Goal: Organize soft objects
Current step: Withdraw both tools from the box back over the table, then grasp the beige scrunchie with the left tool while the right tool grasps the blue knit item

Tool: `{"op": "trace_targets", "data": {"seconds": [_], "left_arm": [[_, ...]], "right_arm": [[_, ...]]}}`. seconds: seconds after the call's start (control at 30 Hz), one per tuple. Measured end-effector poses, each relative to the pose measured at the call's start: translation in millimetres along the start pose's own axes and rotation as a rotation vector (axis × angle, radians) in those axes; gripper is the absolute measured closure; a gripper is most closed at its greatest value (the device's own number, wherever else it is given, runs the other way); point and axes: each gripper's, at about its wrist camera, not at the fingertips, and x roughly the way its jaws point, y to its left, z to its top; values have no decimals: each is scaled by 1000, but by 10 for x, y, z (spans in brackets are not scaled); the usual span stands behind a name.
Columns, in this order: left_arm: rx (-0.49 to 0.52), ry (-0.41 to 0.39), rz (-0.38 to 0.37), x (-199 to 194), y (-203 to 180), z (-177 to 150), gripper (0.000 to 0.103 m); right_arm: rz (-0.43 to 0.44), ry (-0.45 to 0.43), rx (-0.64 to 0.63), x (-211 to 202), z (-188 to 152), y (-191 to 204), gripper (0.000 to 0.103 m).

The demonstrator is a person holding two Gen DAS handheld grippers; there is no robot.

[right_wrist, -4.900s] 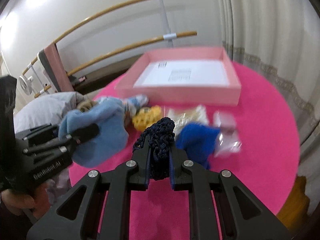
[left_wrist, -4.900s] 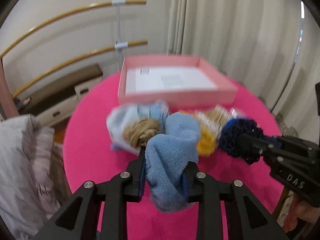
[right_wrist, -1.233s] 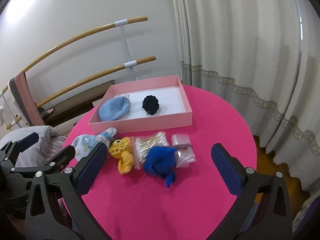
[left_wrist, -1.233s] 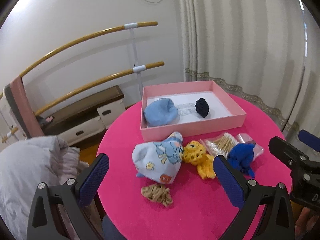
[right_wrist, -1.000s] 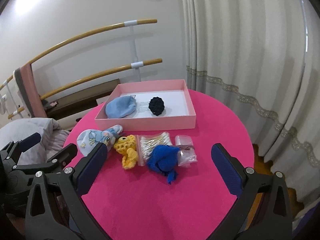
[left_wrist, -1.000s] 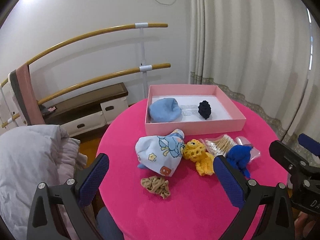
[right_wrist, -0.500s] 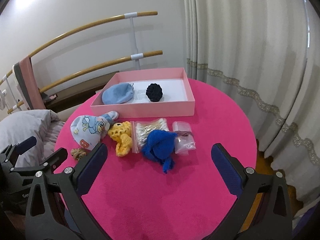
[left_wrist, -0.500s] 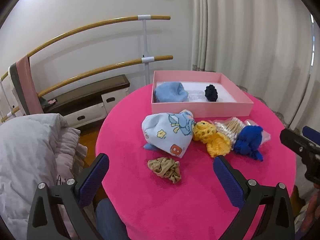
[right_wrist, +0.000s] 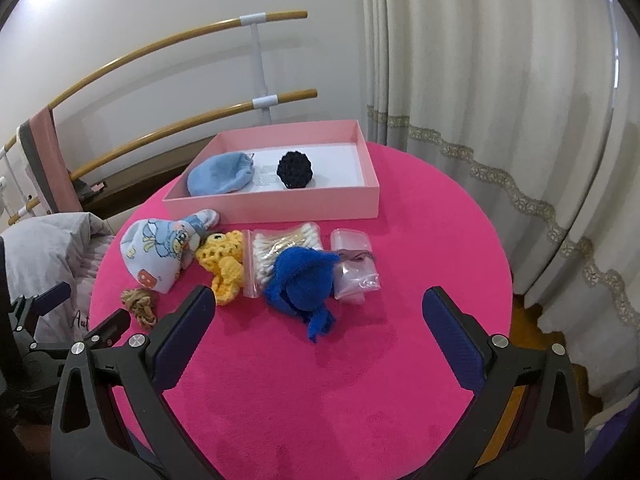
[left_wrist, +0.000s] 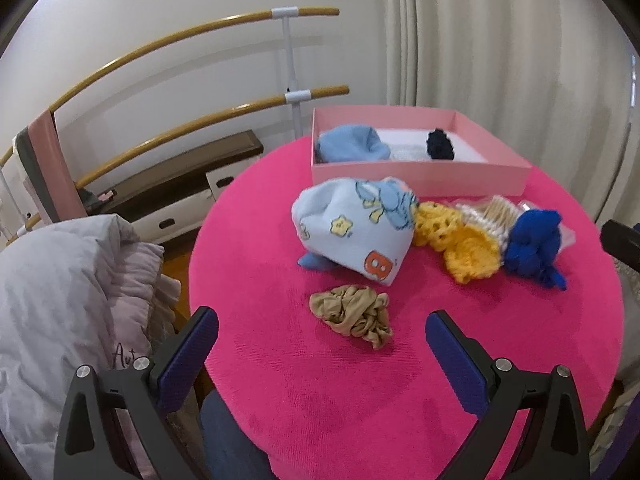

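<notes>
Box: pink box (right_wrist: 276, 204) is sitting at the far side of the round pink table (right_wrist: 420, 208), already holding a light-blue fleece piece (right_wrist: 222, 174) on its left and a dark crocheted ball (right_wrist: 295, 170) beside it, the two apart.

Left gripper: left gripper (left_wrist: 322, 336) is hovering over the near edge of the table, jaws spread wide and holding nothing.

Right gripper: right gripper (right_wrist: 318, 316) is hovering likewise, jaws wide apart and empty.

Waiting items: tan scrunchie (left_wrist: 352, 314) is lying alone, nearest the left gripper; just beyond it a cartoon-print baby hat (left_wrist: 352, 228) is slumping against a yellow crocheted toy (left_wrist: 460, 248); a royal-blue knitted piece (right_wrist: 302, 278) is resting partly on a cotton-swab bag (right_wrist: 282, 246), with a small clear pouch (right_wrist: 354, 262) touching it on the right.

Handling: everything soft here is looking light and limp, so it is likely giving under the pads rather than resisting; slipping seems a lesser worry than pinching only a loose fold.

Where to grip: the scrunchie's bunched middle is offering the fullest bite; for the blue knit, the thick body rather than the dangling tail near the gripper.

Risk: lifting the blue knit is probably going to drag the slick swab bag under it.

Progress: two pieces are lying boxed, four soft ones seemingly remaining.
</notes>
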Motion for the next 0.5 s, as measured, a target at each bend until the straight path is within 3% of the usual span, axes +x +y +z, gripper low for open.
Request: {"op": "trace_targets", "data": {"seconds": [0.23,0.3,0.5], "left_arm": [[-5,27,-14,408,58,-34,3],[-7,50,-21,562,63,-38,10],[-6,56,-30,790,35,36,13]], "right_arm": [[3,35,2,250,-51,19,3],[5,47,1,309,-61,26,5],[0,62,7,416,-48,1,7]]}}
